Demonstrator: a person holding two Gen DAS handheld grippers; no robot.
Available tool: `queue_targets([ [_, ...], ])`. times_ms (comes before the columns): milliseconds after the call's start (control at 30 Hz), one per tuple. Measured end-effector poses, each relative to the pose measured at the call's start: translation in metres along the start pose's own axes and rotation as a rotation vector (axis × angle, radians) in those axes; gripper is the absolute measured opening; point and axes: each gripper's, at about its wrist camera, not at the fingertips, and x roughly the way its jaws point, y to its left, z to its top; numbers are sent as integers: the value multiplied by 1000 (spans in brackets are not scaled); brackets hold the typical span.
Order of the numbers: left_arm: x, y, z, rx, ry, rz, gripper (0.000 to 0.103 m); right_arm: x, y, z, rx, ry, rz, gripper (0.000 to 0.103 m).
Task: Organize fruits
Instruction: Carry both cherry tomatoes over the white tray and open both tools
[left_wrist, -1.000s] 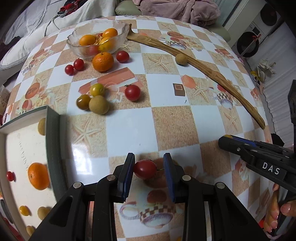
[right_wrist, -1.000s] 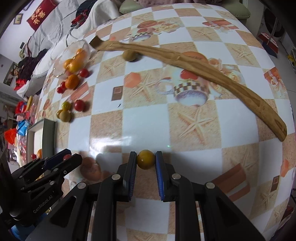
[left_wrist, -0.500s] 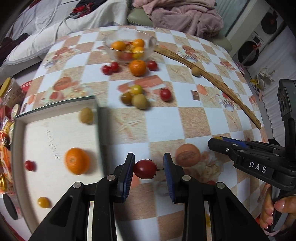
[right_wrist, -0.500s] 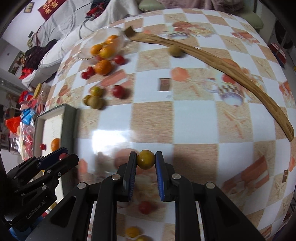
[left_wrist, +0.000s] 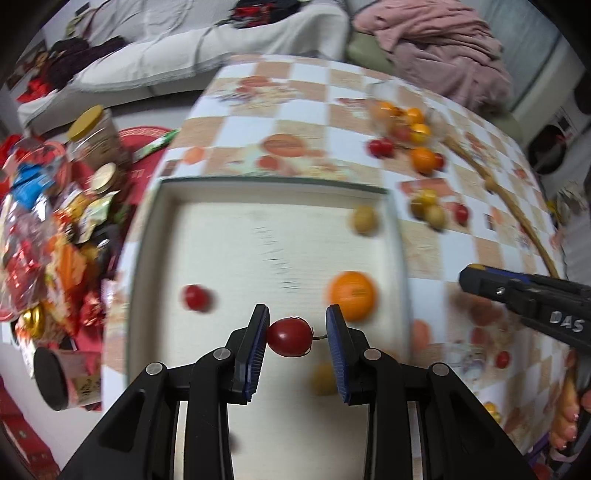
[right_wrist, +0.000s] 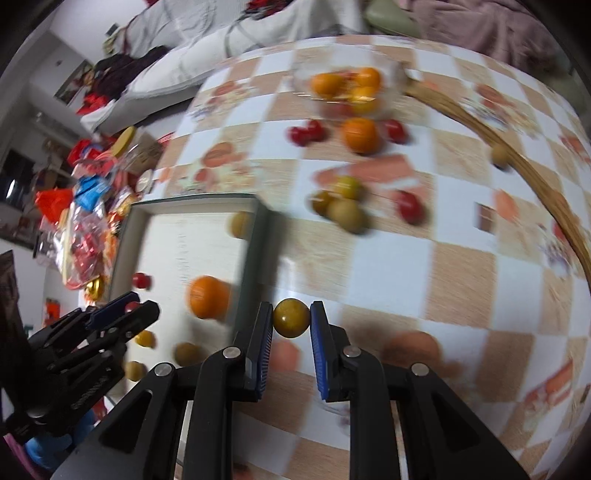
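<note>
My left gripper (left_wrist: 297, 325) is shut on a red cherry tomato (left_wrist: 290, 336) and hangs over the white tray (left_wrist: 273, 181). In the tray lie an orange (left_wrist: 352, 295), a red tomato (left_wrist: 195, 297), a tan fruit (left_wrist: 364, 220) and a yellow one (left_wrist: 323, 378). My right gripper (right_wrist: 291, 314) is shut on a yellow-brown round fruit (right_wrist: 291, 318), just right of the tray's rim (right_wrist: 258, 236) and above the checkered tablecloth. In the right wrist view, the left gripper (right_wrist: 125, 306) shows at the lower left over the tray.
A glass bowl (right_wrist: 347, 88) of oranges stands at the table's far side, with loose tomatoes, an orange (right_wrist: 360, 135) and several small fruits (right_wrist: 343, 206) near it. A long curved wooden stick (right_wrist: 535, 184) lies at right. Jars and snack packets (left_wrist: 44, 221) crowd the left.
Both grippers have swung leftward from the table's middle toward the tray, each still carrying its fruit. The left one now hangs over the tray; the right one has reached its rim.
</note>
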Motion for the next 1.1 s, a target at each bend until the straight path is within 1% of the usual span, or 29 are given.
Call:
queue_targets([
  [67, 7, 14, 0, -14, 10, 22, 34, 8, 15, 7, -19, 9, 19, 22],
  [167, 13, 26, 0, -33, 16, 22, 34, 20, 35, 17, -47, 21, 37, 22],
  [300, 18, 30, 0, -26, 14, 23, 34, 37, 57, 28, -68, 45, 46, 22],
  [433, 23, 34, 0, -14, 24, 25, 34, 52, 71, 36, -100, 62, 28, 22],
  [667, 30, 41, -1, -19, 45, 27, 34, 72, 82, 45, -146, 98, -9, 23],
  [900, 34, 42, -5, -5, 60, 35, 34, 89, 85, 43, -178, 142, -45, 23],
  [1000, 34, 40, -7, 4, 57, 45, 34, 90, 86, 43, -189, 142, -50, 24],
  [1033, 35, 40, -7, 7, 59, 48, 34, 91, 86, 43, -188, 145, -46, 25],
  [1067, 35, 39, -8, 11, 63, 52, 34, 90, 85, 44, -185, 148, -37, 30],
  [1100, 36, 38, -8, 14, 68, 60, 34, 90, 85, 44, -180, 151, -29, 41],
])
